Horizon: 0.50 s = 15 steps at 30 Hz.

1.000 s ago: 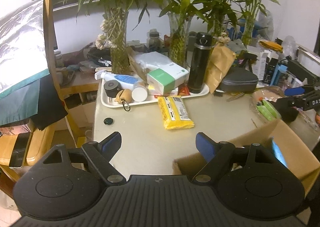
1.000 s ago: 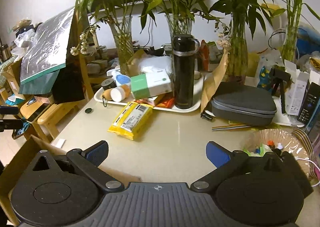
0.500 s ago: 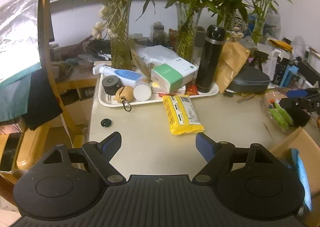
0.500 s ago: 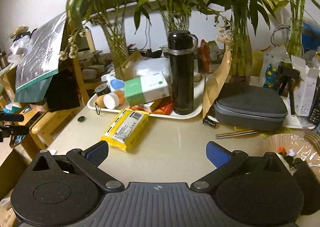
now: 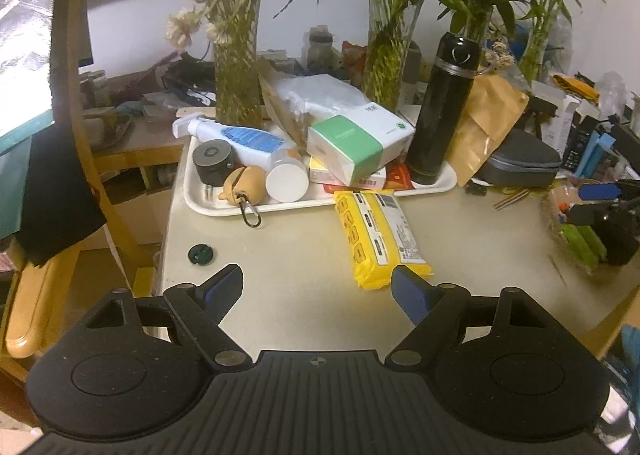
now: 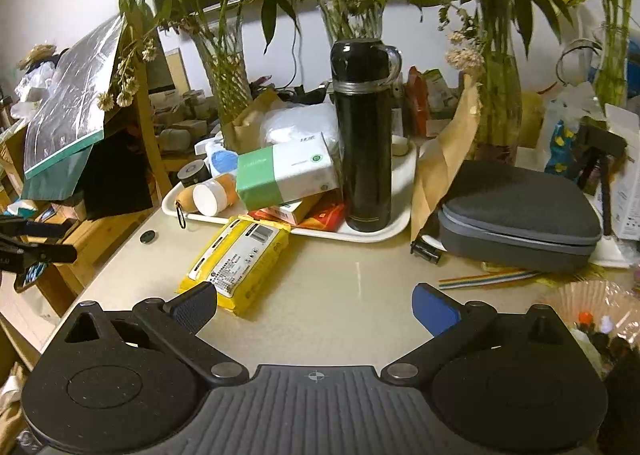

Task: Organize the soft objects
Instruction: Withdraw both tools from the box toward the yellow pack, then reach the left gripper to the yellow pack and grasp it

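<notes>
Nearest, two hand-held grippers hang over a cluttered beige worktop (image 5: 312,255). The left hand-held gripper (image 5: 318,289) has its blue pads spread wide and grips nothing; only bare worktop shows between them. The right hand-held gripper (image 6: 314,305) is likewise spread wide and empty.

Just beyond the tips lies the likely task item, a yellow pack (image 5: 378,237), soft and flat, lying on the worktop in front of the tray. In the left view its near end sits just behind the right fingertip; in the right view it sits just behind the left fingertip, so it lies between the two tools. A small dark cap (image 5: 201,255) lies near the worktop's left edge.

Behind the pack, a white tray (image 5: 192,197) holds a green-and-white tissue pack (image 5: 354,153), a spray bottle (image 5: 236,137), a tan pouch (image 5: 244,187) with a clip, and a tall black flask (image 5: 440,111) standing upright. A grey case (image 6: 520,215) lies to the right. Glass vases (image 5: 236,75) of bamboo stand at the back.

Risks, as a judgement: both tools closing on the one pack could collide. A pinch at the pack's edge may let the slack wrapper slide out. Reaching on to the tissue pack could knock the flask over.
</notes>
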Motion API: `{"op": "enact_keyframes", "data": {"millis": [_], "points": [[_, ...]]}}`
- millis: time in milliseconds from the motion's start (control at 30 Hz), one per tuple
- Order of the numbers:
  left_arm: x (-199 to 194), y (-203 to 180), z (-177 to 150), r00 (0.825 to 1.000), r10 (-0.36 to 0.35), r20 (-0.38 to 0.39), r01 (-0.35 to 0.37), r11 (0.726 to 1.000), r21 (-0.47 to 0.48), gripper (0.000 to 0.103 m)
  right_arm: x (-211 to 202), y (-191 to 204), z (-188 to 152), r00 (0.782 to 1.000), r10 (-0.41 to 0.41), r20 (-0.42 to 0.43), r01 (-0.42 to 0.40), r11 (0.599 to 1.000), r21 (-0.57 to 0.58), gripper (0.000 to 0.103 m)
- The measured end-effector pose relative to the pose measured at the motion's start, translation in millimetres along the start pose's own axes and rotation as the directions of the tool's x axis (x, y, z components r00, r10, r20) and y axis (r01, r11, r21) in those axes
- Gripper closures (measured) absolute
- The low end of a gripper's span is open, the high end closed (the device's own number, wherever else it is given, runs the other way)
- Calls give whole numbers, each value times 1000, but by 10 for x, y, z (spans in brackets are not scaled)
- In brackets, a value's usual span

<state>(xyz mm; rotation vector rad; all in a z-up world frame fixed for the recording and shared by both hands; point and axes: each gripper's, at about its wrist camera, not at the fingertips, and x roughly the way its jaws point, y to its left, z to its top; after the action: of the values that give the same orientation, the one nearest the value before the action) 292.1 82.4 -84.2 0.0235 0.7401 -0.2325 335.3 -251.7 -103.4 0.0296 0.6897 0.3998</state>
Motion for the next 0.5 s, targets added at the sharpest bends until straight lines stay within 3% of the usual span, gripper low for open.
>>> {"op": "enact_keyframes", "data": {"millis": [500], "points": [[437,-66,83,992,-86,-91,96,990,105,21,392,73,-15,996,52,-75,-63,987,-146,0]]}}
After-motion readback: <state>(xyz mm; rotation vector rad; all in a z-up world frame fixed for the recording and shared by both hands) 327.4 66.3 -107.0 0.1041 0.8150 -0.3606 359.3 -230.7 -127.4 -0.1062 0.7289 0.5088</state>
